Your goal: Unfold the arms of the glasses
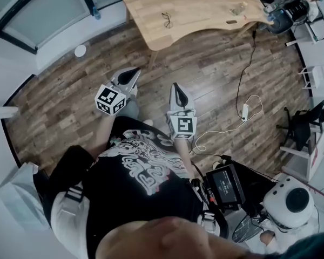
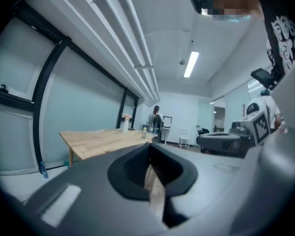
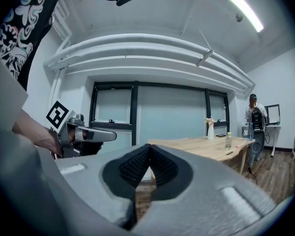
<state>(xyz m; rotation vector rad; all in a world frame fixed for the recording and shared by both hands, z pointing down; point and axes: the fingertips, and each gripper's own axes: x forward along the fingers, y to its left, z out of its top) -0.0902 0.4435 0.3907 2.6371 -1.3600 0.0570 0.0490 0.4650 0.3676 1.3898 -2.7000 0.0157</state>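
Observation:
The glasses [image 1: 167, 20], thin and dark-framed, lie on the wooden table [image 1: 205, 7] at the top of the head view. They are far ahead of both grippers. I hold the left gripper [image 1: 133, 73] and the right gripper [image 1: 176, 87] side by side over the wood floor, well short of the table. The left gripper [image 2: 150, 150] has its jaws closed tip to tip with nothing between them. So does the right gripper [image 3: 148, 152]. I cannot make out the glasses in either gripper view, where the table [image 3: 206, 146] is distant.
A power strip [image 1: 244, 111] with a white cable lies on the floor to the right. At lower right are a small screen [image 1: 225, 185] and a white rounded device [image 1: 291, 201]. A bottle [image 3: 228, 140] and a vase [image 3: 210, 129] stand on the table. A person [image 3: 254, 117] stands beyond it.

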